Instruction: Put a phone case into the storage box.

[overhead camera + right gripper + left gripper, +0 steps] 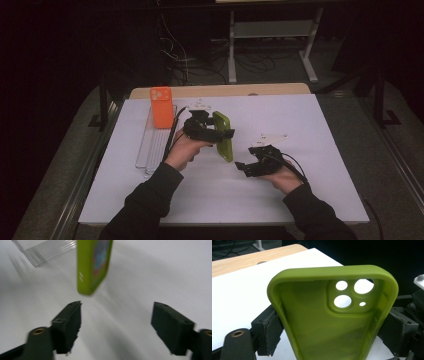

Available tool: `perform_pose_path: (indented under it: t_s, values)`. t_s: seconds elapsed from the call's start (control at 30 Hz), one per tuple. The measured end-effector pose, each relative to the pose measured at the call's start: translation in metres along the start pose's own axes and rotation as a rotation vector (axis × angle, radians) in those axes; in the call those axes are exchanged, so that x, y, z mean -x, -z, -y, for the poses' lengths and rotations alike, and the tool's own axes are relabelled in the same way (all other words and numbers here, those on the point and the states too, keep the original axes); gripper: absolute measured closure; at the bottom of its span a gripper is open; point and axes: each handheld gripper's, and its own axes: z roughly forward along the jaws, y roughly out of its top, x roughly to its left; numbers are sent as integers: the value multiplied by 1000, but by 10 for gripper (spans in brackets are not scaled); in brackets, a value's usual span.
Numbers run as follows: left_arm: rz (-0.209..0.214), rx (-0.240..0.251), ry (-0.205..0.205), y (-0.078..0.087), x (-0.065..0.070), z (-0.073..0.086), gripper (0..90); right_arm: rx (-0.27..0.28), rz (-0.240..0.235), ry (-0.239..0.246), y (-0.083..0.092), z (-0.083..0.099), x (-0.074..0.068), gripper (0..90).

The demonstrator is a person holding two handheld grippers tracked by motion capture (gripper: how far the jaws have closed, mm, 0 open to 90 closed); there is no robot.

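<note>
- The person wore dark long sleeves (pixel 150 195) that reached the wrists.
- The left gripper (pixel 226 134) was a black, blocky body with a pale three-cornered plate (pixel 200 106) on top and a black cable (pixel 174 131) beside the plate.
- The right gripper (pixel 239 165) matched it, black, with its own pale plate (pixel 270 138).
- In the right gripper view, the jaws were matt black blocks with ragged pad edges; a brass-ringed screw hole (pixel 38 331) sat behind one.

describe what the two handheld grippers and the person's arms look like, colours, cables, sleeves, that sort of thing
Both grippers are black. The left gripper and the right gripper each carry a pale three-cornered plate on top and trail a black cable. The jaws are blocky, with dark pads ragged at the edges and a brass-coloured ring at a jaw's base. The person wears dark long sleeves reaching to the wrists.
</note>
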Motion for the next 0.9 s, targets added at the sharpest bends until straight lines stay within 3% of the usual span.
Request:
perform_pose_path:
  t_s: [0.1,0.23,0.5,0.83,0.9]
  values:
    - [-7,3,-12,8,-1,-5,151,-20,-5,13,2,7,4,121]
    - [-17,3,-23,20,-2,-14,152,-50,33,8,4,18,7,8]
    - [-69,16,-24,44,-7,-33,152,-63,71,25,15,35,15,0]
    - [-176,16,-18,72,-28,-50,152,-53,113,16,31,49,20,0]
    - [-199,17,1,76,-33,-51,152,-44,118,12,35,51,21,0]
